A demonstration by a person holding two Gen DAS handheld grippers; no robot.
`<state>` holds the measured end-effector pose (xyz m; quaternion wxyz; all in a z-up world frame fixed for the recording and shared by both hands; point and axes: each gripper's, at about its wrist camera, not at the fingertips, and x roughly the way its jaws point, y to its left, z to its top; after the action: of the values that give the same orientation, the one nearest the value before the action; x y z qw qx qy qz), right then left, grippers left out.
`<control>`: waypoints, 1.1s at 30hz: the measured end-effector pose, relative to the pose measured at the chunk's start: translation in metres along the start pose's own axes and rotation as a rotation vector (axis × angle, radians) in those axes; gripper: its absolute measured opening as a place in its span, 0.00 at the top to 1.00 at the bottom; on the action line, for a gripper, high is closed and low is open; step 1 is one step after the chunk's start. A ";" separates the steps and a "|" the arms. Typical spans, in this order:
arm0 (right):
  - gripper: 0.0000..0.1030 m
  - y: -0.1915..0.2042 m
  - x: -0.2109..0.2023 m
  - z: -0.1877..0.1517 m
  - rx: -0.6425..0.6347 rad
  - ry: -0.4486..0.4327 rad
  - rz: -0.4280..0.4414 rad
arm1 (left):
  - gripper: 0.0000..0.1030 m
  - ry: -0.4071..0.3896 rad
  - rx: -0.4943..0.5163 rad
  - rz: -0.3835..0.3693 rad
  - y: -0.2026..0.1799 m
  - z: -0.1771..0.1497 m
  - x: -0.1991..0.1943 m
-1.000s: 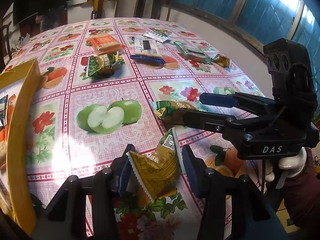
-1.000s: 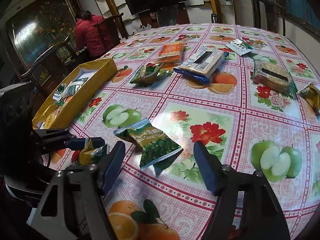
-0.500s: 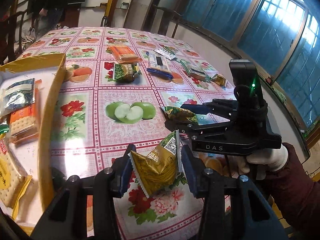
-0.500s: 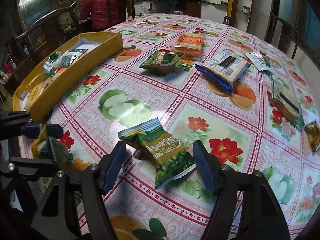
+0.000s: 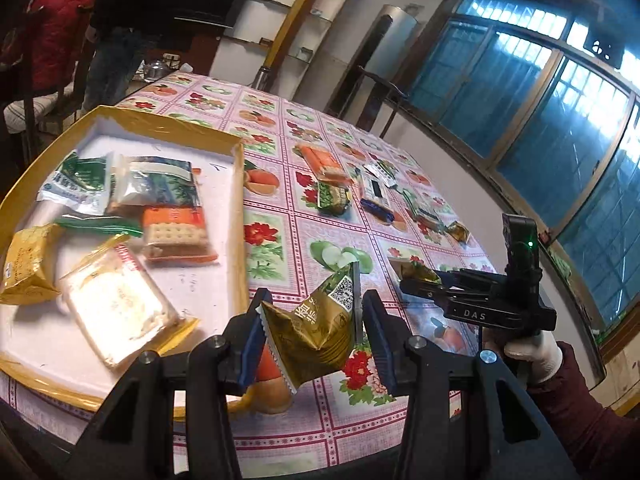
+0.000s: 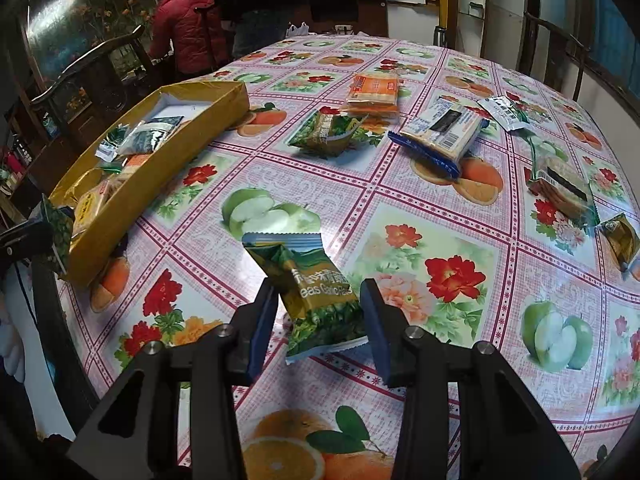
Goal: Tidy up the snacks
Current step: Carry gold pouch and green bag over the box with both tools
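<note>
**Two snack packets in two grippers beside a yellow tray**

The gold snack packet (image 5: 316,332) sits clamped between the blue pads of the left gripper (image 5: 314,336), crumpled, raised above the tablecloth (image 5: 304,240), just beside the tray's near right corner. The yellow tray (image 5: 239,208) lies at about ten o'clock from this packet; its white floor carries several packets already, among them an orange cracker pack (image 5: 176,232), a pale wafer pack (image 5: 116,308), a gold pouch (image 5: 28,268) and two green-and-white sachets (image 5: 80,184).

The green pea packet (image 6: 316,292) lies lengthwise between the fingers of the right gripper (image 6: 320,320), whose jaws are closing on it; the pads stand close at both sides of its lower half, and whether they press yet cannot be told. In the left wrist view this gripper appears at three o'clock, held by a white-gloved hand (image 5: 532,356) with a dark red sleeve.

Loose snacks lie farther out on the fruit-and-flower cloth: a green pouch (image 6: 326,132) at twelve o'clock from the pea packet, an orange cracker stack (image 6: 374,94) beyond it, a blue-edged biscuit pack (image 6: 440,136) at one o'clock, a small white sachet (image 6: 504,112), a dark-striped biscuit pack (image 6: 560,188) at two o'clock, and a small gold packet (image 6: 620,240) near the right edge.

A person in a red jacket (image 6: 188,28) stands beyond the table, by dark wooden chairs.
</note>
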<state>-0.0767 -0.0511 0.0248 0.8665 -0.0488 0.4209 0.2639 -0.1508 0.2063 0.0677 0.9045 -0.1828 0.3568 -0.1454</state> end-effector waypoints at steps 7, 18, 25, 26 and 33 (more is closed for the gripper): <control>0.57 0.035 -0.016 0.011 -0.059 -0.030 0.031 | 0.55 -0.060 -0.070 0.021 0.029 0.003 -0.022; 0.57 0.110 -0.018 0.043 -0.163 -0.046 0.132 | 0.55 -0.108 -0.154 0.081 0.075 0.006 -0.047; 0.57 0.160 0.002 0.063 -0.227 -0.024 0.175 | 0.55 -0.111 -0.214 0.109 0.108 0.014 -0.049; 0.57 0.166 0.006 0.064 -0.233 -0.020 0.183 | 0.55 -0.114 -0.231 0.110 0.114 0.014 -0.050; 0.57 0.204 0.034 0.073 -0.269 0.012 0.207 | 0.51 -0.119 -0.287 0.124 0.135 0.011 -0.052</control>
<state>-0.1103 0.1599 0.0741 0.8178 -0.1225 0.3897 0.4054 -0.1615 0.3492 0.0477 0.8959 -0.2960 0.3304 -0.0259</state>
